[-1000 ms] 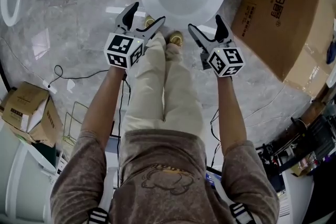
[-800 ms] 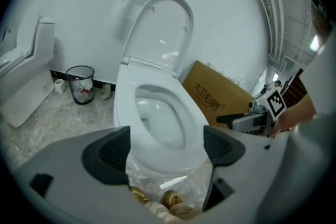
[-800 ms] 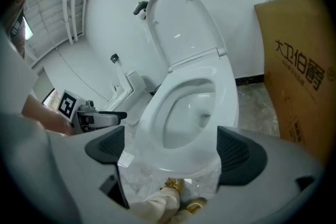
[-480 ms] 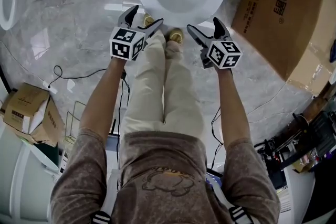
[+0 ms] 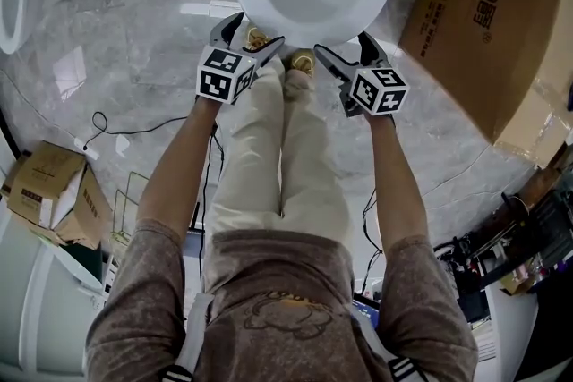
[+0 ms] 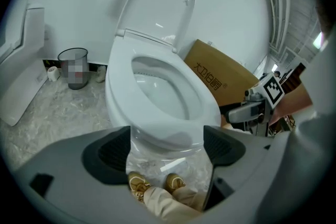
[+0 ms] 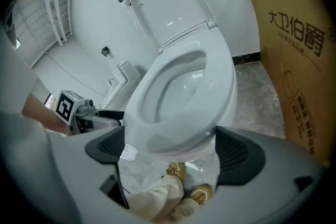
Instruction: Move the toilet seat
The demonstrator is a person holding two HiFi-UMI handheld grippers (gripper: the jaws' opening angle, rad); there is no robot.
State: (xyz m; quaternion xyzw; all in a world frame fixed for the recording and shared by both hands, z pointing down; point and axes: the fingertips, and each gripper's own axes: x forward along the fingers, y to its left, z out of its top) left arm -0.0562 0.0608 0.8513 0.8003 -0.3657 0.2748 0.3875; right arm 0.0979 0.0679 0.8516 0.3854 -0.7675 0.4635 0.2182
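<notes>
Left gripper (image 5: pixel 258 29) and right gripper (image 5: pixel 342 43): jaws have just been opening and are spread wide, with nothing clamped. I have both angled down at the front rim of the toilet seat (image 6: pixel 207 107), which lies flat on the bowl. Lid (image 6: pixel 157 5) stands upright behind. Cardboard box (image 5: pixel 483 22) is off right.

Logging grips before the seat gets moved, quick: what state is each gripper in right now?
Left gripper: tongs open, just widened, nothing gripped between them.
Right gripper: tongs open, just widened, nothing gripped between them.
</notes>
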